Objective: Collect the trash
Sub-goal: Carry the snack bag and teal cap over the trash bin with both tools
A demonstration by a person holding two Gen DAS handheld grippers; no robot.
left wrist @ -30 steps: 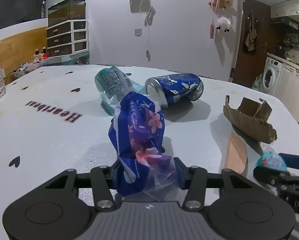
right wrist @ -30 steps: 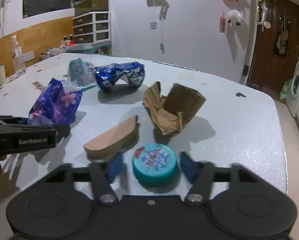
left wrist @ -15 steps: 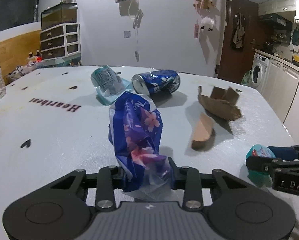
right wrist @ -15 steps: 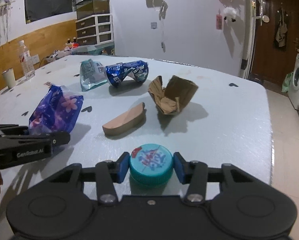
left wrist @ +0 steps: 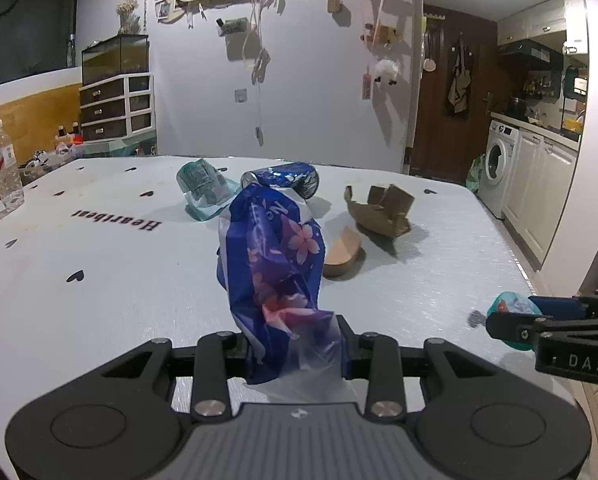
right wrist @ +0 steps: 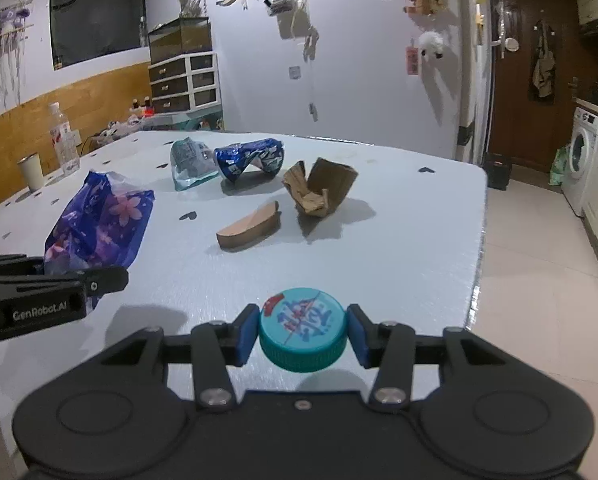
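Observation:
My left gripper (left wrist: 295, 346) is shut on a blue flowered plastic wrapper (left wrist: 277, 268) and holds it above the white table (left wrist: 99, 304). The wrapper also shows in the right wrist view (right wrist: 103, 220). My right gripper (right wrist: 302, 330) is shut on a teal bottle cap (right wrist: 302, 326) near the table's right edge; the cap shows in the left wrist view (left wrist: 509, 306). Further back lie a crushed blue can (right wrist: 251, 158), a crumpled clear wrapper (right wrist: 189, 164), torn brown cardboard (right wrist: 321, 192) and a tan cardboard strip (right wrist: 249, 226).
A water bottle (right wrist: 63, 138) and a white cup (right wrist: 31, 170) stand at the table's far left. The table's right edge (right wrist: 479, 264) drops to a tiled floor. A washing machine (left wrist: 497, 168) and cabinets stand at the right.
Both grippers have risen and drawn back from the trash pile. The right gripper closed on the teal cap and lifted it. The left keeps its hold on the wrapper.

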